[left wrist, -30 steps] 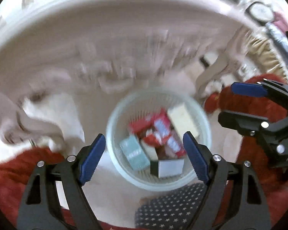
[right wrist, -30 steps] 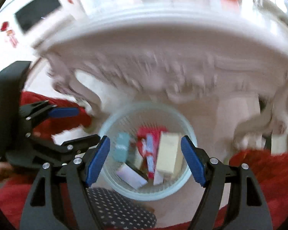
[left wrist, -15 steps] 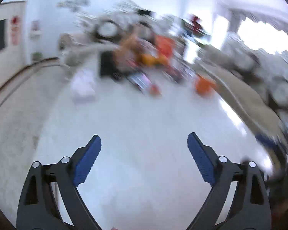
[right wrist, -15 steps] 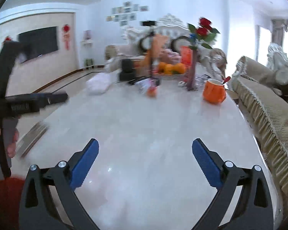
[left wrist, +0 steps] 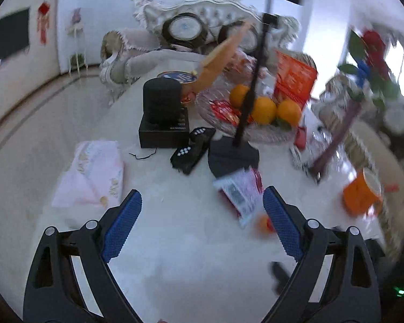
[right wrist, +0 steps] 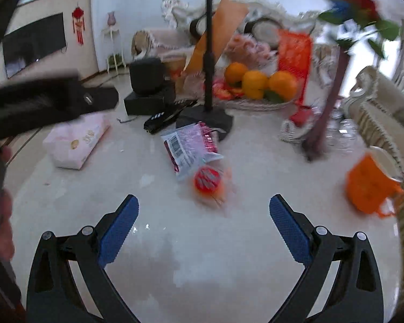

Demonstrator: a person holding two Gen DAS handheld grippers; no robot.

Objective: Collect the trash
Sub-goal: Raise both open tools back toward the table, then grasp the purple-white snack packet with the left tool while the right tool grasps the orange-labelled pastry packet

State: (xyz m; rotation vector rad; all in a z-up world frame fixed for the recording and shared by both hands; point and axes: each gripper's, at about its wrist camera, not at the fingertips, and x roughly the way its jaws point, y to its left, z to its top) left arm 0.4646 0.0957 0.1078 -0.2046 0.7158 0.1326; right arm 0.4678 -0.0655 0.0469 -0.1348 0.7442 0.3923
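We hold both grippers over the pale table [right wrist: 202, 255], and neither grasps anything: the left gripper [left wrist: 202, 223] has its blue fingers spread wide, and the right gripper [right wrist: 203, 227] is spread just as wide. Ahead of the right fingers, a little left of the gap's middle, lies a crumpled snack wrapper [right wrist: 188, 145] with a barcode, and a small round red-and-orange piece [right wrist: 208, 180] touches its near end. From the left gripper the same wrapper [left wrist: 241, 191] sits just ahead of the right finger. A pink tissue pack [right wrist: 76, 141] lies further left, beyond our left finger
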